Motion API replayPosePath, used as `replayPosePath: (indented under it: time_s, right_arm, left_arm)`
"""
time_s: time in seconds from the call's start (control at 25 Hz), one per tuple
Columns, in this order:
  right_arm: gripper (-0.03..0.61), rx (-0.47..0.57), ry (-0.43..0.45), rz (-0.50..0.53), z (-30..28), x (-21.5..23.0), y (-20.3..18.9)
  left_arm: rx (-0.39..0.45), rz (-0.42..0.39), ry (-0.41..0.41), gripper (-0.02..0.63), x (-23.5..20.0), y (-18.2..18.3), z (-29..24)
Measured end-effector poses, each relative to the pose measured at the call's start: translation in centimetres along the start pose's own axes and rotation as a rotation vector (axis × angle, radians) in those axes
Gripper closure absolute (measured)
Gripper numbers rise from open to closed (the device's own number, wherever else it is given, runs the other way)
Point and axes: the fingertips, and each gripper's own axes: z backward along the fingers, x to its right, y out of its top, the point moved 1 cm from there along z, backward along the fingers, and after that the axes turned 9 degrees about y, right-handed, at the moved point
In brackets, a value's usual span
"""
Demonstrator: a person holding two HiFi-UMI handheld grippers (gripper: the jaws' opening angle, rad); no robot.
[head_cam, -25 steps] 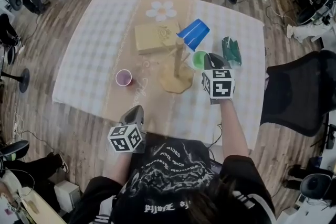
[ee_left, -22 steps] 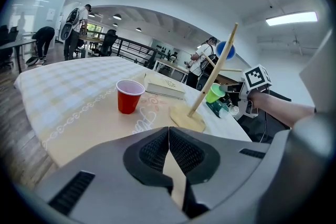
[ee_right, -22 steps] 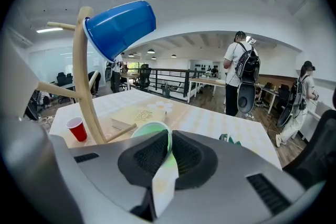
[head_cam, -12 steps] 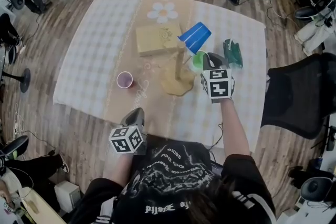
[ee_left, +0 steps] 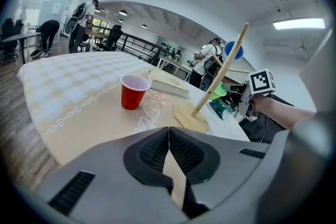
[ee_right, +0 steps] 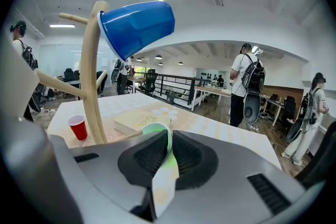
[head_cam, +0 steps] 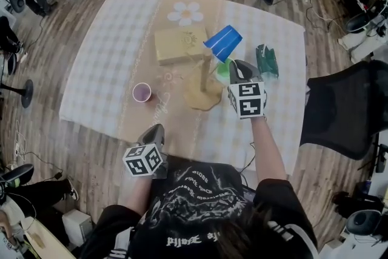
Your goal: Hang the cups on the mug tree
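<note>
Head view looks steeply down on a table (head_cam: 91,70) under a pale checked cloth. At its middle stands a wooden mug tree (head_cam: 203,93) on a flat base. A blue cup (head_cam: 223,42) already hangs mouth-down on one upper branch. A red cup (head_cam: 142,92) stands upright on the cloth, well apart on the tree's left, and a cream book (head_cam: 180,43) lies just behind the tree.

The right claw (ee_right: 167,140) is clenched on the thin wall of a green cup (head_cam: 223,70), one pad inside the rim and one outside, and holds it just beside the tree's trunk. In the right gripper view a low branch reaches toward the cup's rim; whether its tip has entered the mouth cannot be told. The left claw (ee_left: 168,136) is closed tight on nothing and hangs by the table's near edge, away from the tree.

The step in hand appears to be hanging the green cup. To do it well, the mouth should probably be lined up with the branch tip and slid along it gently, since the slim tree may tip under a sideways push. The hanging blue cup is close above and could be knocked. Letting go looks safe only once the branch bears the cup.
</note>
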Motion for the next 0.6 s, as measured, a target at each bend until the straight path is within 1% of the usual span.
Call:
replayPosePath:
  time_s: [0.36,0.6]
  right_arm:
    - [0.541,0.031,-0.021,0.038,0.6,-1.0,0.2]
    - [0.541,0.045,-0.021,0.073,0.6,-1.9,-0.1]
  left_arm:
    - [-0.011,0.020,-0.001,0.592,-0.4,-0.2,0.0]
    - [-0.017,0.006,0.005,0.592,-0.5,-0.4,-0.1]
